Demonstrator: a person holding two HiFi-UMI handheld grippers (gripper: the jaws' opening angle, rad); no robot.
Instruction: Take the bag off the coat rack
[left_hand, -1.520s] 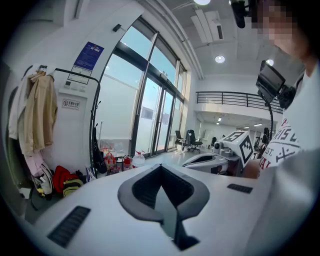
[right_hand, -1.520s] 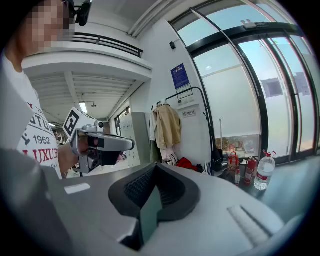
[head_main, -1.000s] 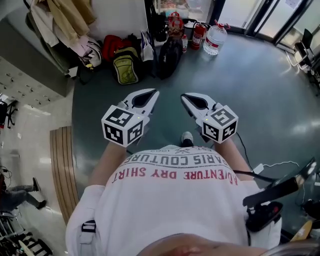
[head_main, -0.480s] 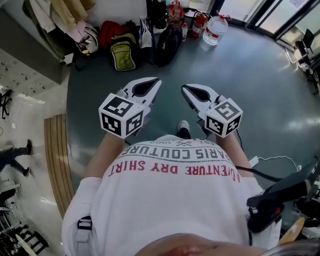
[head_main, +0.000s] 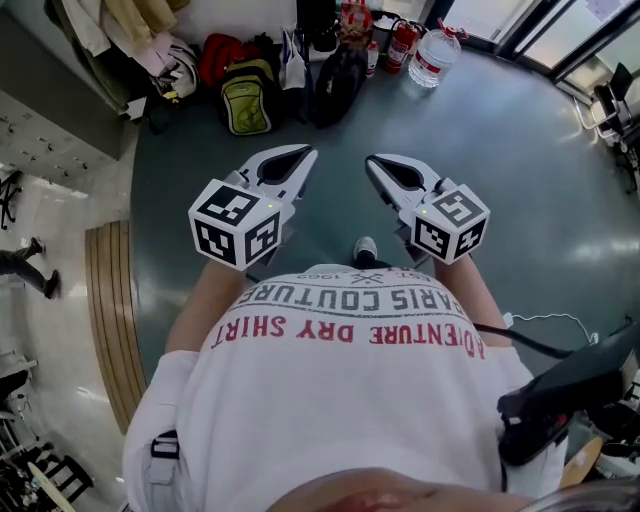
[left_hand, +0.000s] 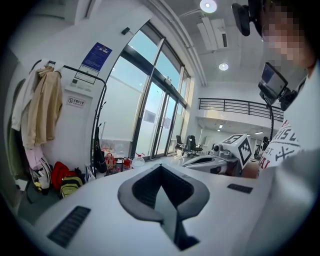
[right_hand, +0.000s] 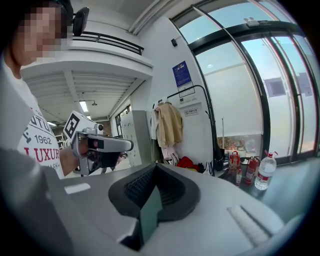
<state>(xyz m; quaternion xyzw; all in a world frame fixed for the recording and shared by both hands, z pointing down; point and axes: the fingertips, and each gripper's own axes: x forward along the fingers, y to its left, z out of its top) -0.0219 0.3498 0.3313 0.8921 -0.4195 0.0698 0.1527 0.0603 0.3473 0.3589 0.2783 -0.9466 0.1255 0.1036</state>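
1. Shifted since a second ago: floor pile of backpacks, now closer to the head view's top edge. Hardly moved in frame: either gripper.
2. Left gripper (head_main: 306, 153): shut tight, nothing between the white jaws, aimed roughly level over grey floor.
3. Right gripper (head_main: 373, 161): same, pads together, empty.
4. Along the far wall, left to right: beige jacket (left_hand: 42, 107) on black tubular coat rack (right_hand: 212, 131), red backpack (head_main: 222, 58), green-and-black backpack (head_main: 247, 105), slim black bag (head_main: 338, 85), red fire extinguisher (head_main: 400, 42), clear water bottle (head_main: 432, 55).
5. Likely target: that black bag, apparently hung low on the rack's right upright, long axis vertical. Can't confirm strap on hook.
6. Key geometry: straight ahead, well apart from both tips, about on the midline, so neither hand clearly nearer. Probably needs a walk-in, then opened jaws for the strap.
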